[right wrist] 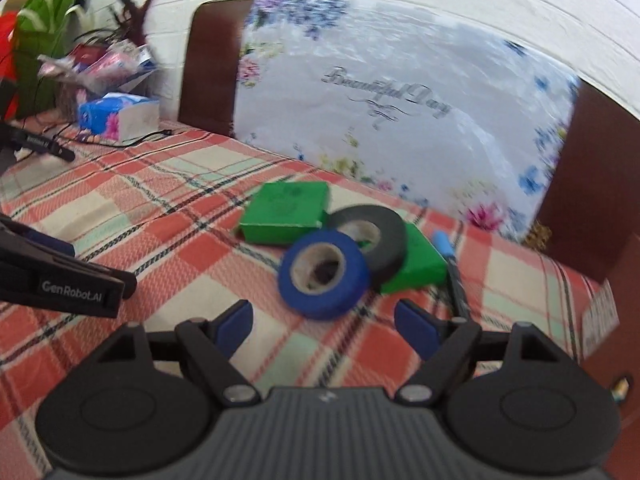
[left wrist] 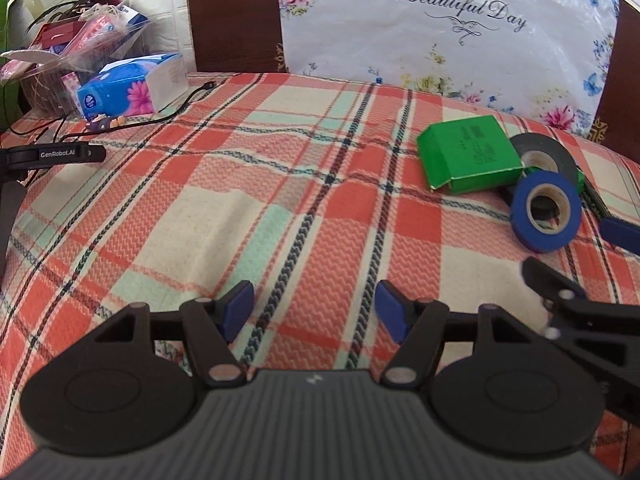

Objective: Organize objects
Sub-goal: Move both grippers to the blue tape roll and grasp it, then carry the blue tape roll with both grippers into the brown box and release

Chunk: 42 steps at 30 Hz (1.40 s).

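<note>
A home bedroom: plaid bedspread (left wrist: pixel 280 200), floral pillow (left wrist: pixel 440 40), wooden headboard (left wrist: pixel 232 16).

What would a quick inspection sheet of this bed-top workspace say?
Surface: plaid blanket, rumpled.
Job's things: blue tape roll leaning on black tape roll; two green boxes; pen beside them.
Clutter: tissue pack, basket of packets.
Grippers: left gripper and right gripper, jaws open, empty.
Cables: black cable near the tissues.
Surroundings: floral pillow, wooden headboard.

Both grippers (left wrist: pixel 316 308) (right wrist: pixel 322 326) open, empty
</note>
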{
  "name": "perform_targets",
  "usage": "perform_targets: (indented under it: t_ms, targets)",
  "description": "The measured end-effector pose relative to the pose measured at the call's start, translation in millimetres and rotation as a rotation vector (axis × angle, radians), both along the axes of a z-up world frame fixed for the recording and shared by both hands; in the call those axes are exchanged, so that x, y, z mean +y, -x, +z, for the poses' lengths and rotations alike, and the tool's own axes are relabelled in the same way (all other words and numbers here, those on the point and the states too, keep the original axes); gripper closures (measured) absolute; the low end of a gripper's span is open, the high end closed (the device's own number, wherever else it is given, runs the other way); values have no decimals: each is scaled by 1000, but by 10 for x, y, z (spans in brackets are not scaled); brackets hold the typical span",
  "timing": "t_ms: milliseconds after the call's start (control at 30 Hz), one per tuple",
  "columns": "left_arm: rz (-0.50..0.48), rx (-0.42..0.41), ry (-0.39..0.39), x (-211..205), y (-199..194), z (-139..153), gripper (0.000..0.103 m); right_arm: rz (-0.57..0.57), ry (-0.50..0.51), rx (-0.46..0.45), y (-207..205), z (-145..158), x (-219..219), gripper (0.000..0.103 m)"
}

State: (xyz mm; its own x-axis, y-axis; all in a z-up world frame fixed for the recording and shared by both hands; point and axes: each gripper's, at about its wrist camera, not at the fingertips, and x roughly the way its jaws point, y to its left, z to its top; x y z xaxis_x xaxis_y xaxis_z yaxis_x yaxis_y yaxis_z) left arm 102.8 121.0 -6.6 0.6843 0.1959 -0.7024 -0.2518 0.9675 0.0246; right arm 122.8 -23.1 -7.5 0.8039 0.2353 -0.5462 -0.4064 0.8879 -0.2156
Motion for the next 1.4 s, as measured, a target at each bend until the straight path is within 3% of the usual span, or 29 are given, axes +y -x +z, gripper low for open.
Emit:
perform_targets:
  t_ms: [133,200,233,267,433,700,800,867,933,1133,1267,1333,1400]
  targets:
    - [14,-5,4,48,-1,-4,33,-11,28,6,-227,-110,173,23]
    - [14,-7,8,65,-3,-5,33,-32,-5,34,-342,-129,158,25]
    - [14,-8,8,67,-4,-6,32,-40,-19,43,-377,-122,144,40]
    - [14,-7,6,67,-5,-5,32,-38,-24,51,-397,-119,132,43]
    - [16,0,16,84,6,3,32,-44,-34,68,-307,-102,60,43]
    - [-21,24,23,-32,142,22,34,45,-49,110,490,-76,-305,46]
    - [-107,42,97,-154,237,80,39,58,-55,122,833,-58,-552,50]
    - [-218,52,181,-282,313,143,45,44,-93,144,1005,-43,-726,50]
    - [-318,55,238,-458,374,205,45,33,-98,132,1134,-51,-846,45]
    - [-455,77,294,-879,478,301,45,42,-82,118,1134,-61,-865,33]
    - [-524,137,267,-1104,567,299,47,72,-104,139,1176,-69,-938,26]
    - [-525,216,253,-1183,545,164,57,91,-115,151,1205,-86,-952,26]
    - [-523,218,231,-1221,583,106,58,121,-131,172,1245,-85,-964,26]
